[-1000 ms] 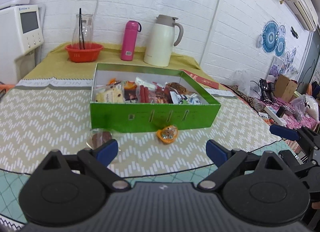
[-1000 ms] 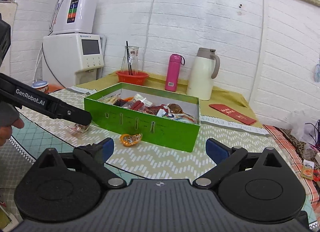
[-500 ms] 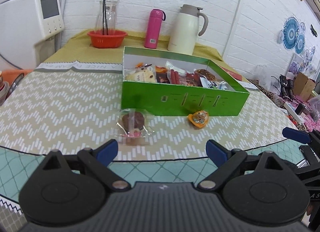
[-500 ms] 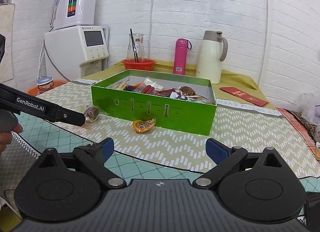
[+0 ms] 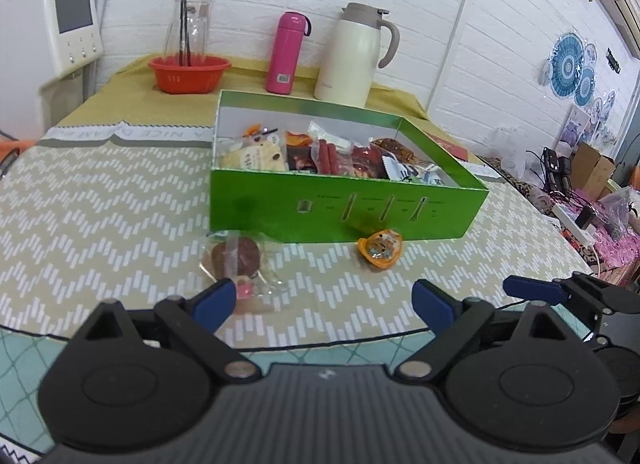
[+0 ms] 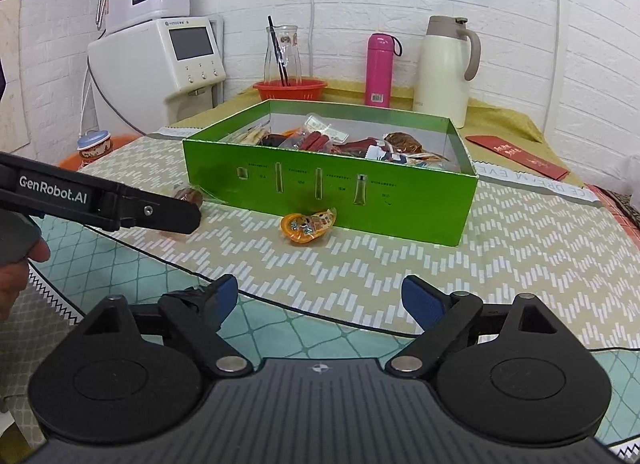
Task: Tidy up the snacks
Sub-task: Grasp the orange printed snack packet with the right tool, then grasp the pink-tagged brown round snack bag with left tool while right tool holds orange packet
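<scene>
Left claw nearer crinkly clear-wrapped brown snack, glossy green box

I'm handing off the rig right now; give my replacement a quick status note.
Left tool: open, empty, near the clear-wrapped brown snack.
Right tool: open, empty, back over the table edge.
Green box: already holds many snacks.
Left to do: two snacks lie on the tablecloth against the box front, the brown one and the orange-wrapped snack. Both need putting in the box.
</scene>
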{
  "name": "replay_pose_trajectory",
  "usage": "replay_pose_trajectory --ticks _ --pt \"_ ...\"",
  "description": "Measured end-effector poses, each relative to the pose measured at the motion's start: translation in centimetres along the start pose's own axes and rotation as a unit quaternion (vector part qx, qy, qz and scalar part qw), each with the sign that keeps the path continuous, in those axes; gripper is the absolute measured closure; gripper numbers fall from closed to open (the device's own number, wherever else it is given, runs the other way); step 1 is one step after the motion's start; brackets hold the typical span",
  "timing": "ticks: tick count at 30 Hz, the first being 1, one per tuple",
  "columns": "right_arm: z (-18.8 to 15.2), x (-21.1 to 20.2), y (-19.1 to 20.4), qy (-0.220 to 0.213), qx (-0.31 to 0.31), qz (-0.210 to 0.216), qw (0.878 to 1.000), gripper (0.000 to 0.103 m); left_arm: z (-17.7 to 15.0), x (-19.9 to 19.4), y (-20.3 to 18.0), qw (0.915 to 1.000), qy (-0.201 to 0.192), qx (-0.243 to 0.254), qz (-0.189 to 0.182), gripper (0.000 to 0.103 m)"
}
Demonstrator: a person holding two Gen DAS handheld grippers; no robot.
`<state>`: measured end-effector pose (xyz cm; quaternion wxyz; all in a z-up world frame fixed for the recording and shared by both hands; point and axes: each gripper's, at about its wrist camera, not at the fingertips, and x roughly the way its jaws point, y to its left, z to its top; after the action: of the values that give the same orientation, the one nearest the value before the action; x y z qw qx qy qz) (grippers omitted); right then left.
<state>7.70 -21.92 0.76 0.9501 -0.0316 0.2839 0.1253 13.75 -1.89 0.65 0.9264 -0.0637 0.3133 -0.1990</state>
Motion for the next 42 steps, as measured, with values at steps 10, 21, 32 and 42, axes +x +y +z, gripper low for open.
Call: replay_pose_trajectory --ticks 10,21,32,42 --pt "1.5 3.4 -0.2 0.021 -0.002 0.022 1.0 0.0 2.2 1.3 0.3 0.9999 -0.008 0.011 -0.008 0.011" --pt "3.9 8.8 -0.5 0.046 0.03 0.048 0.997 0.035 2.2 0.2 1.1 0.9989 -0.015 0.031 0.033 0.011" --pt "1.5 4.2 -0.1 0.052 -0.005 0.087 0.995 0.041 1.8 1.6 0.5 0.9986 0.01 0.036 0.037 0.011" --pt "0.6 3.3 1.0 0.038 -0.023 0.064 0.997 0.012 1.7 1.6 -0.2 0.9982 0.019 0.039 0.041 0.011"
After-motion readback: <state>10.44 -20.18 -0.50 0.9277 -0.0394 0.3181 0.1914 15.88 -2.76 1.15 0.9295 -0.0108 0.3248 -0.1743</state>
